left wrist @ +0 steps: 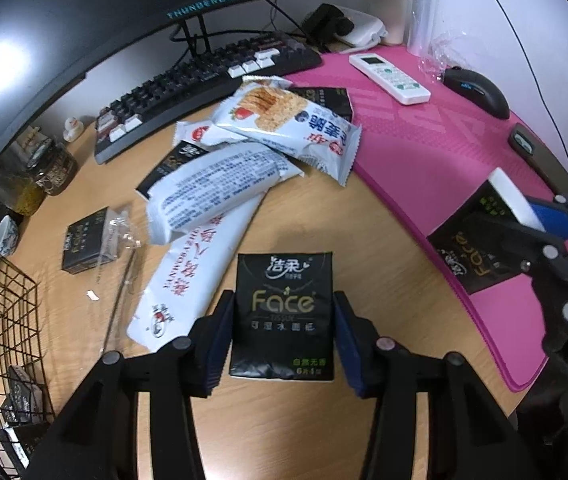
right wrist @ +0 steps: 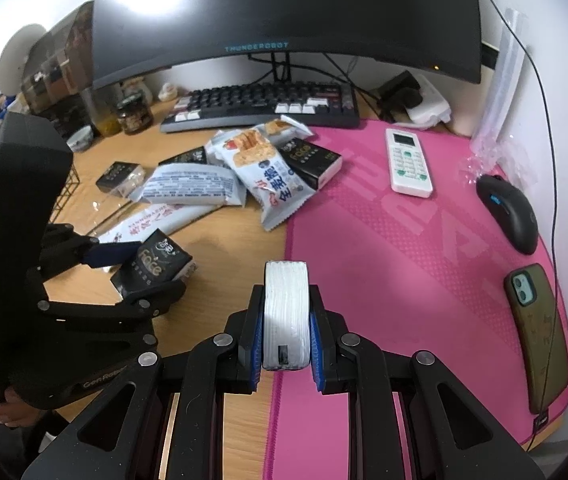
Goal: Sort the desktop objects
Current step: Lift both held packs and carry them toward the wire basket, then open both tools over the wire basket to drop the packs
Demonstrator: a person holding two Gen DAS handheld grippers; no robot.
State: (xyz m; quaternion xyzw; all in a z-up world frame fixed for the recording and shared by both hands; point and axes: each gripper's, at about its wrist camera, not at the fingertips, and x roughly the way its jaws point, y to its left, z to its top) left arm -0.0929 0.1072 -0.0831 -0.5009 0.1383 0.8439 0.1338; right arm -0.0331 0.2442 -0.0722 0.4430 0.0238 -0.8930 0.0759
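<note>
Gripping a black tissue pack (left wrist: 283, 316), left gripper (left wrist: 283, 344), pack between its fingers

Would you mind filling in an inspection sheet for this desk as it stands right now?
Surface: wooden desk with a pink mat on its right part.
Job's things: snack packets piled before the keyboard, black tissue packs among them; one more pack lies near the wire basket.
Clutter: remote, mouse and phone on the mat; jars at the left.
Grippers: left gripper shut on a tissue pack; right gripper shut on a second tissue pack, held edge-on.
Cables: black cable down the wall; monitor leads behind the keyboard.
Surroundings: curved monitor, white wall.
</note>
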